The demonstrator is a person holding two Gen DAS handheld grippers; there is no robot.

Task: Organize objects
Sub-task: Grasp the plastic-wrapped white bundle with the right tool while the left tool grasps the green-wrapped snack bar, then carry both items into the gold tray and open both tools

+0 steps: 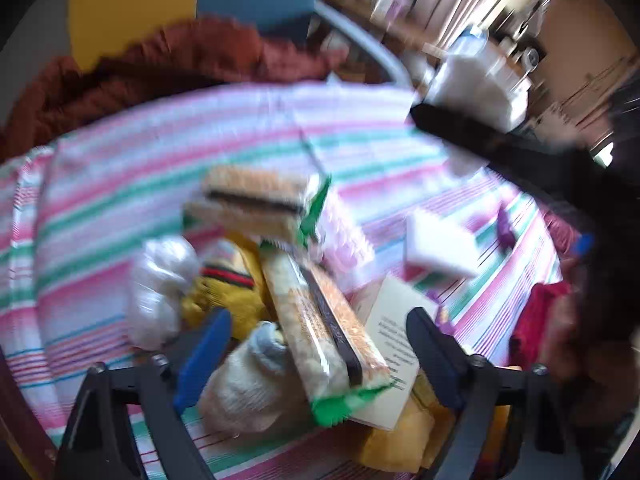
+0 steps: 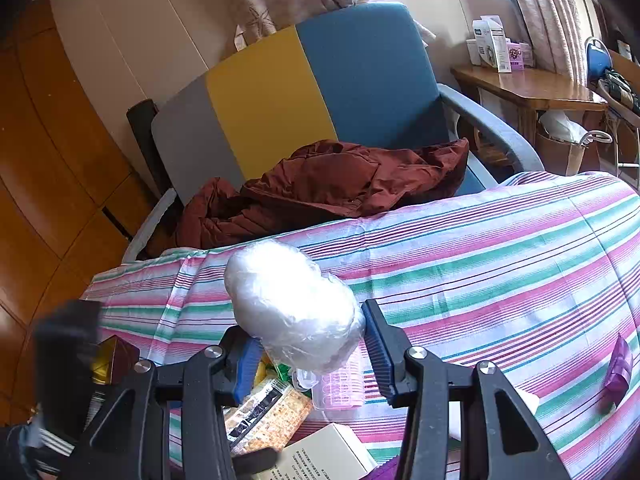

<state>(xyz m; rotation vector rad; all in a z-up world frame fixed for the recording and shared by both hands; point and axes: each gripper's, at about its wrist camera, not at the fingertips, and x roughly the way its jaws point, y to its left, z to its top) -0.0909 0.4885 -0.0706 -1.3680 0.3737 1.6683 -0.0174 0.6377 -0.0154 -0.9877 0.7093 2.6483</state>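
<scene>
Clutter is seen in the blurred left wrist view, heaped on a striped bedsheet [image 1: 120,184] of pink, green and white. The left gripper [image 1: 316,354] is held over the heap with its blue-padded fingers [image 1: 202,360] spread apart and pressing on nothing. Between them lie a long cracker packet [image 1: 328,332] with green ends, a pale rolled sock [image 1: 248,380] and a printed white box [image 1: 394,344]. A second cracker packet [image 1: 256,204] is seen farther up the heap, beside a pink plastic case [image 1: 348,240]. A yellow knitted item [image 1: 224,296] and a clear plastic bundle [image 1: 160,288] lie to the left, a white block [image 1: 436,248] to the right. A rust-coloured jacket [image 1: 160,68] is draped beyond the sheet.

In the right wrist view, the right gripper [image 2: 310,344] is closed on a ball of clear plastic wrap [image 2: 292,308], which is held above the striped bedsheet [image 2: 500,248], the fingers [image 2: 382,346] pressing on its two sides. Below it, a cracker packet [image 2: 268,412], a pink plastic case [image 2: 340,388] and a printed white box [image 2: 324,456] are visible. A small purple item [image 2: 620,364] lies apart at the right. An armchair [image 2: 300,92] with grey, yellow and blue panels stands behind the bed and carries the rust-coloured jacket [image 2: 328,184]. A wooden side table [image 2: 528,88] bearing small boxes is placed beside it.
</scene>
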